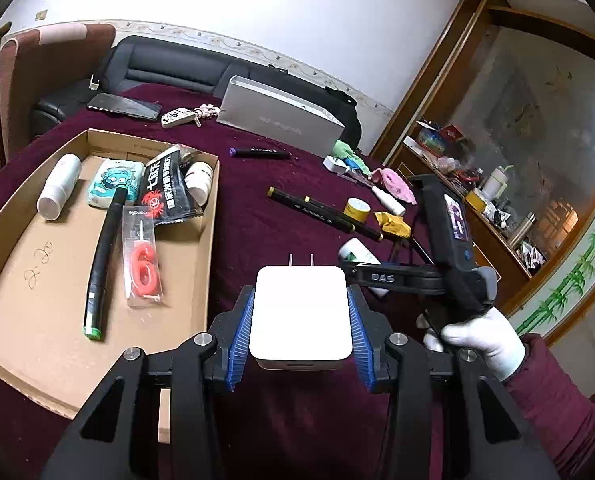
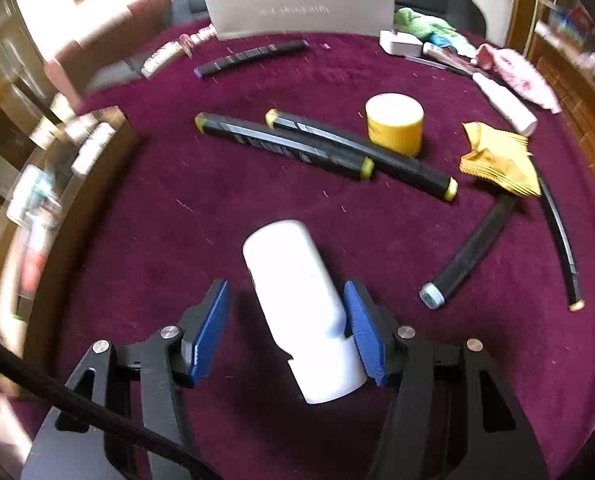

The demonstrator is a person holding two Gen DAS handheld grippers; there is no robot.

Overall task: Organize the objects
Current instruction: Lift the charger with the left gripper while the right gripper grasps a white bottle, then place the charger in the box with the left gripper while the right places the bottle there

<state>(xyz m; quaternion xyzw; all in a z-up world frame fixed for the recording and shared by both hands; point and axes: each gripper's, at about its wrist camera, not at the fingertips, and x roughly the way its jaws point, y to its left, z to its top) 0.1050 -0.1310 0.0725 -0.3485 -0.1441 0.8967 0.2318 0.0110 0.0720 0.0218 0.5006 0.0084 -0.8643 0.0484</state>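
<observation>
A maroon tablecloth (image 2: 257, 184) covers the table, with a shallow cardboard tray (image 1: 13, 216) at its left side holding a black tube (image 1: 104, 248) and a red 6 candle (image 1: 140, 268). The left gripper (image 1: 300, 320) clamps a white charger (image 1: 300, 312) (2 prongs forward) just right of the tray. The right gripper (image 2: 287, 320) is spread around a white bottle (image 2: 297, 300); only 1 pad (image 2: 361, 328) touches it.
</observation>
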